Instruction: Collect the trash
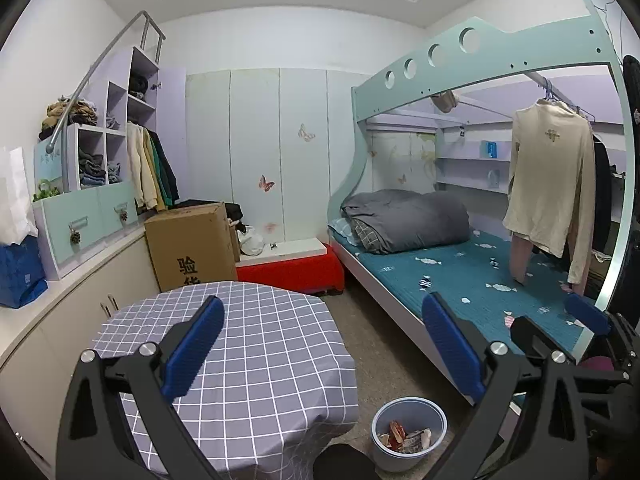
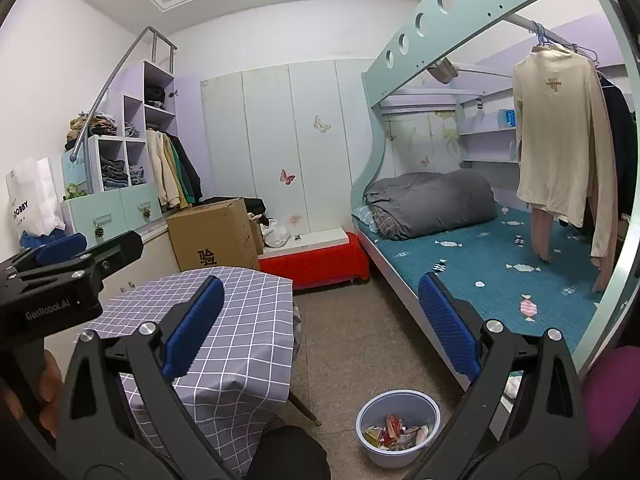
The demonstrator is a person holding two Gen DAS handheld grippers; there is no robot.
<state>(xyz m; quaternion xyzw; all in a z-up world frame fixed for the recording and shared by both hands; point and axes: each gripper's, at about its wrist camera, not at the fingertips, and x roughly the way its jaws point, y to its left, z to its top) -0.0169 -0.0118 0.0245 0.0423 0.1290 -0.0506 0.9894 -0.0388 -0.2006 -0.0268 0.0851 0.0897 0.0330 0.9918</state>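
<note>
A pale blue waste bin stands on the floor between table and bed, holding several crumpled wrappers. My left gripper is open and empty, held high above the table with its blue pads wide apart. My right gripper is also open and empty, raised above the floor beside the table. The left gripper's body shows at the left of the right wrist view, held by a hand. The right gripper's tip shows at the right of the left wrist view.
A round table with a grey checked cloth stands at the left. A bunk bed with a teal sheet fills the right. A cardboard box, a red bench and cabinets line the far side. Clothes hang over the bed.
</note>
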